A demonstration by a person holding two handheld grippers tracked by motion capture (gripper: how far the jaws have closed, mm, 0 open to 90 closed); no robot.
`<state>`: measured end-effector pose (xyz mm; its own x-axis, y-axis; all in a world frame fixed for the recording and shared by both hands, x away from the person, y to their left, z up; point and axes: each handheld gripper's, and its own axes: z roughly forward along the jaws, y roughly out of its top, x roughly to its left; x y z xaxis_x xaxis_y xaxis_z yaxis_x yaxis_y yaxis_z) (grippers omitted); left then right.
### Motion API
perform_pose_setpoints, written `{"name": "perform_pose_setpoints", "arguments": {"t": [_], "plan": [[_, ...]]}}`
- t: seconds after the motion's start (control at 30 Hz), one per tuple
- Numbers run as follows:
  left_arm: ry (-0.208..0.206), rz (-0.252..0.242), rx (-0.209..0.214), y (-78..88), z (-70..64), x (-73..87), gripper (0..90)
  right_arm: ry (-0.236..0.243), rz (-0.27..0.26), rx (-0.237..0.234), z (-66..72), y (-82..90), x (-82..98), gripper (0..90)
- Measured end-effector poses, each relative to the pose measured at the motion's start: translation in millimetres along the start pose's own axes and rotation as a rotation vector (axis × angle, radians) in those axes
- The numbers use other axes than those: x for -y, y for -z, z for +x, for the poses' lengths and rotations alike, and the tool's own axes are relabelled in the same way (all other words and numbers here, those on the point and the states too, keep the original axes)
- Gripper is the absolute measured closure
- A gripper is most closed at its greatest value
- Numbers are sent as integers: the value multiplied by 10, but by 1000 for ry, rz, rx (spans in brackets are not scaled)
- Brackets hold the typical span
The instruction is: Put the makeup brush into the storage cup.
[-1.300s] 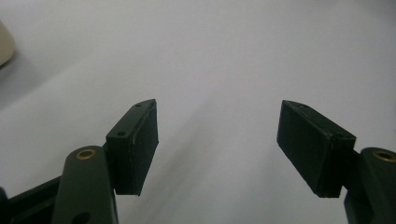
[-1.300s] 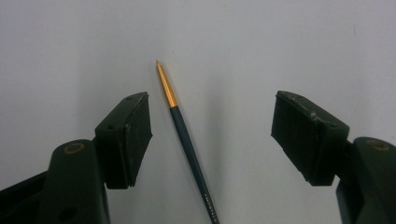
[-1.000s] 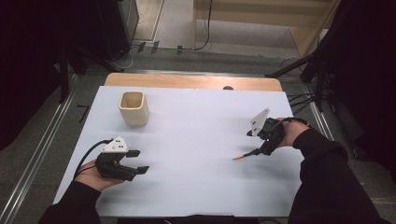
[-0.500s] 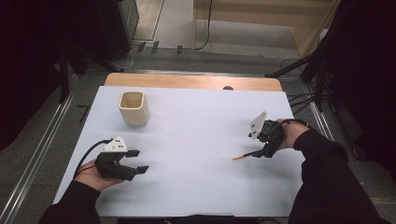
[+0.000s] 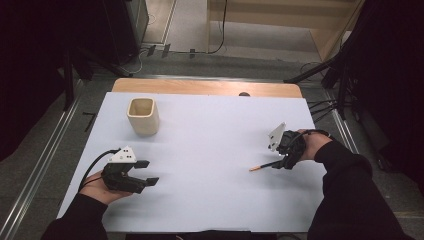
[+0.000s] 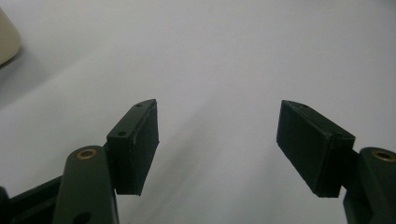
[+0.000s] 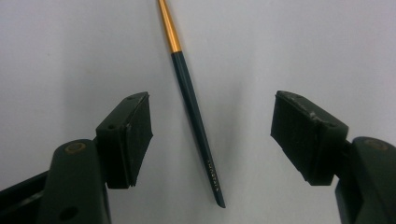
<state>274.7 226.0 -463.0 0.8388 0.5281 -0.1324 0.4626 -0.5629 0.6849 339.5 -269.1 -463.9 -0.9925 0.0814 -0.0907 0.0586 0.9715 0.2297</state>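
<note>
A thin brush [image 5: 265, 166] with a dark handle and an orange ferrule lies flat on the white table [image 5: 210, 130] at the right. My right gripper [image 5: 284, 161] is low over its handle end. In the right gripper view the brush [image 7: 187, 88] lies between the jaws of my right gripper [image 7: 212, 114], which have just been closing a little. The pads stand well apart from it, so the gripper is open. My left gripper [image 5: 150, 172] rests open near the front left, and in its own view my left gripper [image 6: 217, 121] has only bare table between its jaws.
A beige square cup [image 5: 143, 116] stands upright at the back left of the table, and its edge [image 6: 7, 37] shows at the top left of the left gripper view. A strip of bare wood [image 5: 205, 87] runs along the table's far edge.
My right gripper has edged slightly lower over the brush. The brush, the cup and my left gripper have not moved.
</note>
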Motion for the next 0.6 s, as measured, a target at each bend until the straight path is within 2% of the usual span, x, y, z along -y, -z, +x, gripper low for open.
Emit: {"name": "perform_pose_setpoints", "arguments": {"t": [0.2, 0.27, 0.6], "plan": [[0, 2, -1, -3, 3, 1, 307, -6, -5, -2, 7, -54, 39, 302], [-3, 5, -1, -6, 1, 1, 307, -2, 10, 0, 19, -96, 62, 331], [-1, 6, -2, -7, 1, 2, 307, -22, 53, -7, 5, -250, 82, 353]]}}
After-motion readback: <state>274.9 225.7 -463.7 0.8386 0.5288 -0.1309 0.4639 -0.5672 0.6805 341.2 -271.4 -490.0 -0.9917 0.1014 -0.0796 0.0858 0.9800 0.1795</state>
